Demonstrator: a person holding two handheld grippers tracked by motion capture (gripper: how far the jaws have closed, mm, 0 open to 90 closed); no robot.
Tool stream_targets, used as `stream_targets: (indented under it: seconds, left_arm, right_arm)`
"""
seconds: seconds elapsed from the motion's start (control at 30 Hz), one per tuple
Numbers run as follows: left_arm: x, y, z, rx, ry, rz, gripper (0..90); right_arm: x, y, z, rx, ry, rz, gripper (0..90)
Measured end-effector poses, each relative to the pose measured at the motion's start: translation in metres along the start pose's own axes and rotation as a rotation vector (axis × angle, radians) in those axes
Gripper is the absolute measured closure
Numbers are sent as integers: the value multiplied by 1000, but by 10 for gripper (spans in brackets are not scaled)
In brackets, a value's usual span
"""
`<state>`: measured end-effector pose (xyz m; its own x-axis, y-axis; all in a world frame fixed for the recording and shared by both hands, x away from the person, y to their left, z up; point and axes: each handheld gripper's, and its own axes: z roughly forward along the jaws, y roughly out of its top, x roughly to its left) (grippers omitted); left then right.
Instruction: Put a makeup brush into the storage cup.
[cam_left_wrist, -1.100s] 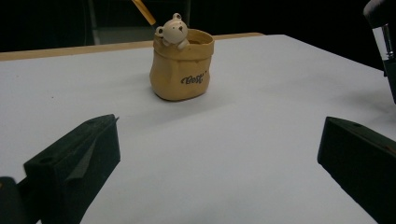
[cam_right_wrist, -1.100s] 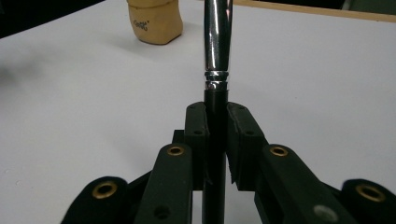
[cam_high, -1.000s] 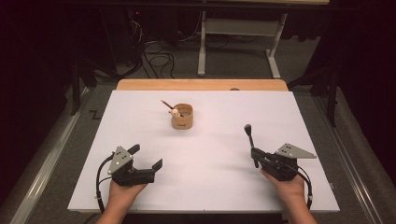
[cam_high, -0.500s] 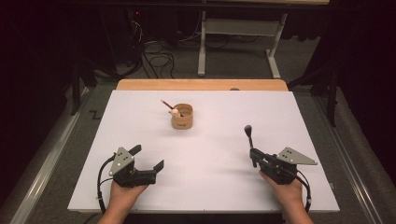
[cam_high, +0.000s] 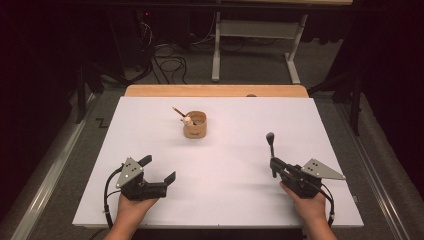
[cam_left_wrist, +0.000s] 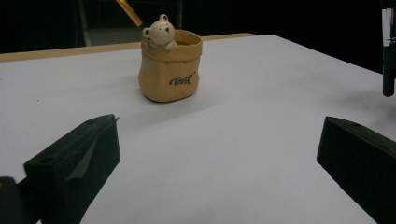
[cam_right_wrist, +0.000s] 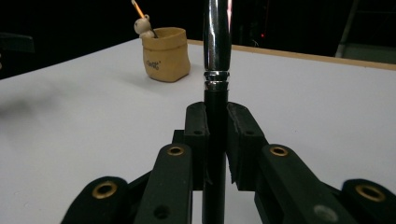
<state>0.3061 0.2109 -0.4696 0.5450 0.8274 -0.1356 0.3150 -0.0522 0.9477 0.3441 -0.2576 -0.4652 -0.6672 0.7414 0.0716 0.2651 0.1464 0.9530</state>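
A tan sack-shaped pot (cam_high: 195, 125) (cam_left_wrist: 170, 65) (cam_right_wrist: 166, 53) with a small bear figure on its rim stands on the white table top (cam_high: 235, 200), far of centre. A pencil (cam_high: 176, 110) (cam_right_wrist: 137, 9) leans out of it. My right gripper (cam_high: 274, 166) (cam_right_wrist: 217, 116) is at the near right, shut on a black and silver pen (cam_high: 270, 142) (cam_right_wrist: 217, 37) that stands upright between its jaws. At the near left my left gripper (cam_high: 160, 168) (cam_left_wrist: 217, 154) is open with nothing between its jaws, pointing toward the pot. The pen (cam_left_wrist: 387, 46) also shows at the right edge of the left gripper view.
A wooden strip (cam_high: 215, 90) runs along the table's far edge. Beyond it are a dark floor, cables (cam_high: 165, 55) and a metal stand's legs (cam_high: 255, 50). Wide bare table lies between the grippers and the pot.
My right gripper has drawn back slightly toward the person with the pen still upright in it. The left gripper has hardly moved.
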Motion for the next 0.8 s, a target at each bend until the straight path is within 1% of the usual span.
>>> stream_targets:
  seconds: [0.03, 0.13, 0.23, 0.27, 0.3, 0.37, 0.4, 0.43, 0.53, 0.67, 0.77, 0.8]
  left_arm:
    - [0, 0, 0, -3, 2, 2, 4]
    - [-2, 1, -1, -7, -10, -1, 4]
    - [-6, 3, 0, -11, -24, 1, 4]
    - [-7, 5, 1, -13, -30, 1, 4]
    - [-7, 6, 2, -15, -37, -3, 4]
    - [-9, 13, 3, -22, -73, -29, 6]
    - [-10, 16, 3, -25, -81, -28, 6]
    - [-12, 18, 3, -28, -82, -26, 6]
    - [-15, 24, 6, -19, -76, -4, 6]
    - [-16, 32, 11, -4, -69, 22, 6]
    - [-18, 40, 17, -14, -67, 33, 6]
    - [-19, 42, 20, -12, -64, 45, 6]
  right_arm:
    - [1, 0, -1, -6, 4, -2, 806]
    - [4, 1, -1, -19, 15, -20, 806]
    - [10, 4, -1, -31, 20, -43, 806]
    - [11, 5, -1, -39, 19, -58, 806]
    - [13, 6, 0, -44, 15, -56, 806]
    - [14, 7, 2, -45, 13, -59, 806]
    - [14, 8, 3, -47, 14, -66, 806]
    - [15, 8, 3, -49, 14, -66, 806]
    - [15, 9, 2, -54, 10, -61, 806]
    - [15, 10, 2, -53, 21, -58, 806]
    - [15, 12, 2, -48, 28, -67, 806]
    - [15, 12, 3, -52, 28, -70, 806]
